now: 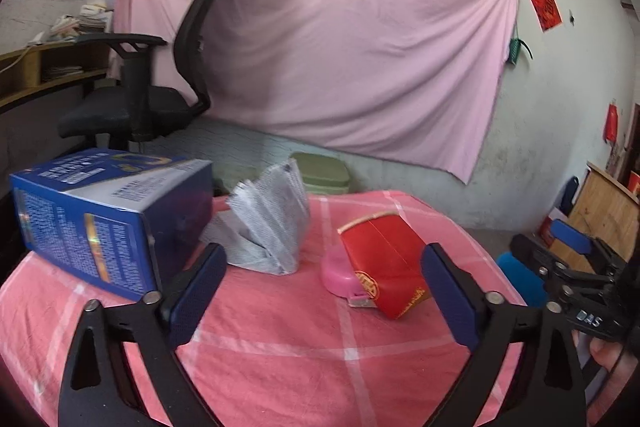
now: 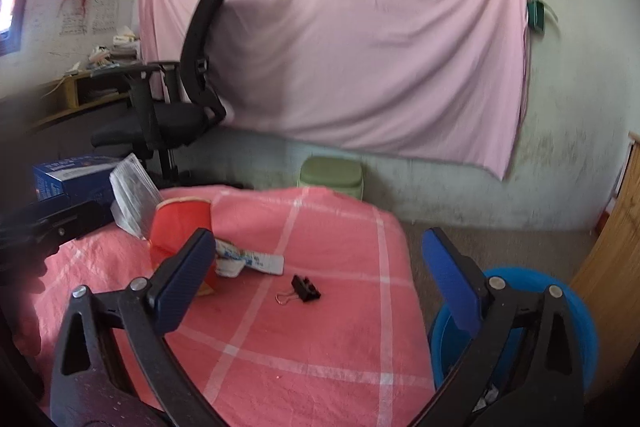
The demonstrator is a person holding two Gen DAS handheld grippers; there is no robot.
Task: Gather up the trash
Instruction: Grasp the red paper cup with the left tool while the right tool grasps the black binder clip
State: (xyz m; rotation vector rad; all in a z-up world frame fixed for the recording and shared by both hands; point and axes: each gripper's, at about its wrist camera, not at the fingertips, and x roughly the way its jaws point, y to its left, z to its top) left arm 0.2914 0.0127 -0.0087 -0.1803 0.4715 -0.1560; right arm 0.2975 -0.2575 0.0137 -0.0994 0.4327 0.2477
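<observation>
On the far left of the pink checked tablecloth [image 1: 304,359] a blue carton [image 1: 100,223] lies on its side, its near corner just behind the left finger of the left gripper [image 1: 324,291]. Just right of the carton stands a crumpled grey printed wrapper [image 1: 272,223], touching or nearly touching the carton's end. Further right, a red paper cup [image 1: 384,259] lies tipped over with its rim toward the back wall, resting against a small round pink case [image 1: 338,273] at its left. The left gripper hovers above the cloth with its blue-padded fingers spread wide and nothing between them; the cup and the pink case lie in the gap ahead of it, untouched. In the right wrist view, the red cup sits partly hidden behind that gripper's left finger, and a white-and-blue crumpled packet [image 2: 248,261] lies on the cloth just right of the cup. A black binder clip [image 2: 304,290] lies near the packet, apart from it, toward the middle of the table. The right gripper [image 2: 320,283] is likewise wide apart and holds nothing, hanging over the table's right part. Past the table's right edge, low on the floor, stands a blue bin [image 2: 576,327], partly covered by the right finger. Behind the table a green stool [image 2: 332,173] stands by the wall, with a black office chair [image 2: 176,99] to the left and a pink sheet [image 2: 340,39] hung above.
</observation>
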